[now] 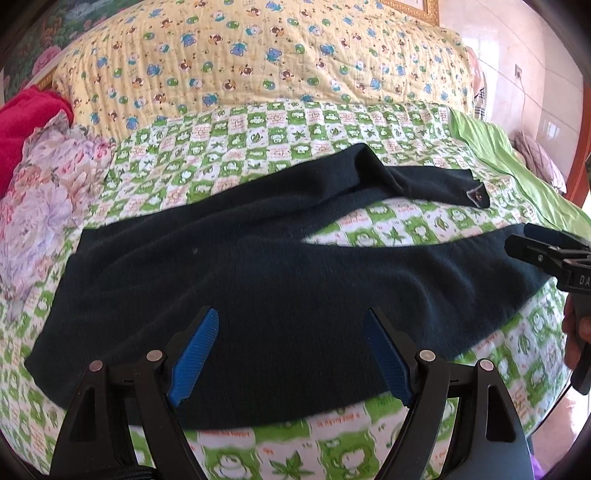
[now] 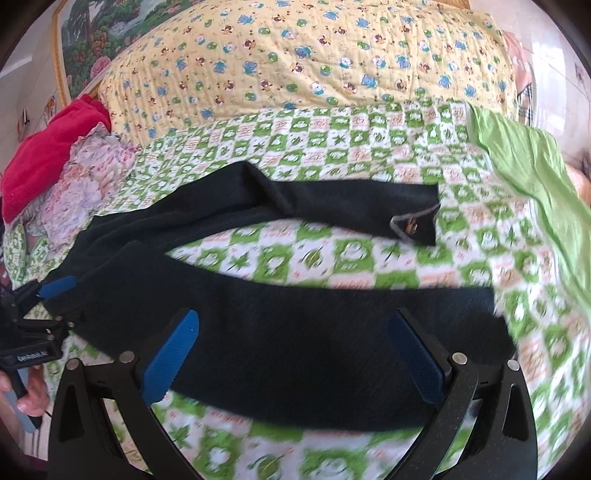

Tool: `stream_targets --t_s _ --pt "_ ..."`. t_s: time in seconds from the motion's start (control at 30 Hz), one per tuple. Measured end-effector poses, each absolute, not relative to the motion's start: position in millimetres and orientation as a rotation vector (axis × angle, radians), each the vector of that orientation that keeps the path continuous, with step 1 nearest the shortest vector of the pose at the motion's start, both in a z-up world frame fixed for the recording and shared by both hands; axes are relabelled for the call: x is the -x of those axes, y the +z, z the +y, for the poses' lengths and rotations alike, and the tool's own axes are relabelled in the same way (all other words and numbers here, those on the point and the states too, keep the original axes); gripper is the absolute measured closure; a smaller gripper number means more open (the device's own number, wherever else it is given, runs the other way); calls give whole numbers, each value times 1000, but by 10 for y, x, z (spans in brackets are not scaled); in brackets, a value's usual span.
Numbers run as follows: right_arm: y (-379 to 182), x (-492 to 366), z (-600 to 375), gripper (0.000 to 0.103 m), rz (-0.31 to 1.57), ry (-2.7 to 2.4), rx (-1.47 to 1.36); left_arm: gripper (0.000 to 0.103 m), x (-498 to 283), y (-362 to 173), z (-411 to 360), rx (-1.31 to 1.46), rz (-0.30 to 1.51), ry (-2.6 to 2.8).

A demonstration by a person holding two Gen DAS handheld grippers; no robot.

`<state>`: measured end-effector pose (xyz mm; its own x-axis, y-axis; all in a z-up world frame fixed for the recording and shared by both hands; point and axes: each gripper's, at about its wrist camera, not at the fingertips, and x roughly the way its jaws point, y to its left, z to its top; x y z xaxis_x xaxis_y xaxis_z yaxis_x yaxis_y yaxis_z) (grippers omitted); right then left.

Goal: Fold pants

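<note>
Dark navy pants [image 1: 236, 280] lie spread on a green-and-white checked bedsheet [image 1: 258, 155], legs apart in a V, waist to the left. The far leg ends at a cuff with a small tag [image 1: 478, 195]. My left gripper [image 1: 291, 325] is open, hovering over the near waist part. My right gripper [image 2: 295, 332] is open above the near leg [image 2: 332, 325] of the pants; it also shows in the left wrist view [image 1: 532, 243] at that leg's end. The left gripper shows at the left edge of the right wrist view [image 2: 44, 291].
A yellow quilt with cartoon animals [image 1: 258, 55] lies at the back. A red cloth [image 1: 26, 118] and floral fabric [image 1: 44, 192] are piled at the left. A plain green sheet [image 1: 517, 166] drapes the right side. A framed picture [image 2: 92, 29] hangs behind.
</note>
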<state>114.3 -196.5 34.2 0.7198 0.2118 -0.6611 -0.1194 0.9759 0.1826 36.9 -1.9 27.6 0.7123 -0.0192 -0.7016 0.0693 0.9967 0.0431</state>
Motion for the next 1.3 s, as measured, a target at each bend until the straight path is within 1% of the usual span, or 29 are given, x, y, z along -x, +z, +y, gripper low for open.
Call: stream_targets --t_s 0.43,0.67,0.87,1.07,1.1,1.17,1.2,1.23,1.27,1.3 --pt "384 -1761 -2198 1 776 186 -24 21 -1035 494 -99 -142 764 -101" --pt "185 -2145 -2306 26 869 217 54 21 -1539 556 -178 -210 776 -144" --pt "99 -2327 -2270 27 912 223 178 20 -1943 519 -366 -298 792 -204" --pt "-16 -2404 -2237 28 953 216 338 20 -2298 335 -509 -342 846 -255" --pt "-33 -2415 -2247 31 957 210 356 20 -2347 292 -522 -349 856 -257" --pt "-62 -2460 -2308 42 967 202 365 21 -2404 233 -535 -357 865 -254" --pt "-62 -2471 -2329 49 966 200 362 23 -2433 202 -535 -359 873 -256" --pt "-62 -2483 -2362 52 963 200 357 25 -2459 172 -534 -357 883 -262" --pt "-55 -2490 -2394 60 958 201 347 37 -2484 153 -536 -356 893 -266" --pt "-37 -2497 -2428 68 954 203 330 53 -2506 129 -543 -356 910 -271"
